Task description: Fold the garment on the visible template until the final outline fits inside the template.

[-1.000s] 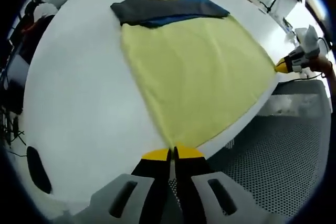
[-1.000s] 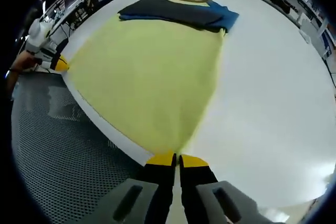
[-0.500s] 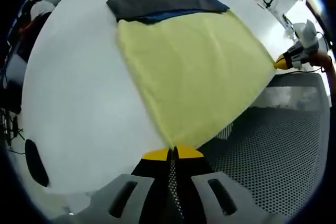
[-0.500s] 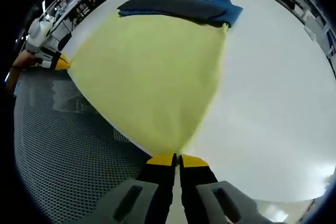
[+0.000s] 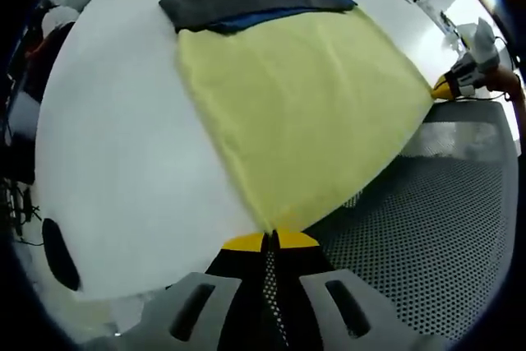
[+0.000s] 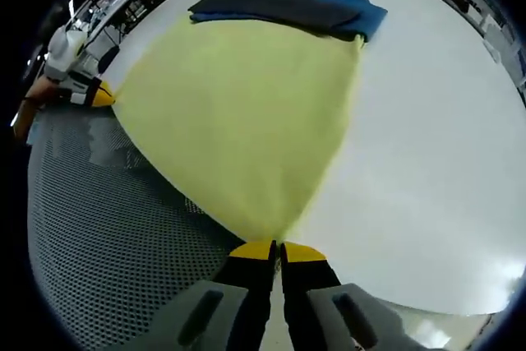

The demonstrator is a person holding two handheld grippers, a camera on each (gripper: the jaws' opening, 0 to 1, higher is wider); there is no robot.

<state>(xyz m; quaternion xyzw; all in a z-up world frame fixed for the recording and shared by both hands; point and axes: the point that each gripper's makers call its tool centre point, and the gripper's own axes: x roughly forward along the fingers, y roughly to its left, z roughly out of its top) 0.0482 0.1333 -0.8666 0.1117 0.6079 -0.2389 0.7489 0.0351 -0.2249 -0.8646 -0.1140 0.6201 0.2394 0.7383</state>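
Both grippers pinching the near corners of a yellow shirt stretched over the table edge.

Left gripper [image 5: 270, 240] has its jaws pressed together on one bottom corner of the shirt [image 5: 296, 96]; right gripper [image 6: 275, 248] is clamped the same way on the other corner. The yellow cloth lies flat on the white table [image 5: 115, 145], its near hem pulled taut past the edge above a perforated floor [image 6: 99, 228]. The dark blue upper part of the shirt [image 6: 288, 6] sits folded at the far end. Each gripper appears at the side of the other's view, at the opposite corner.
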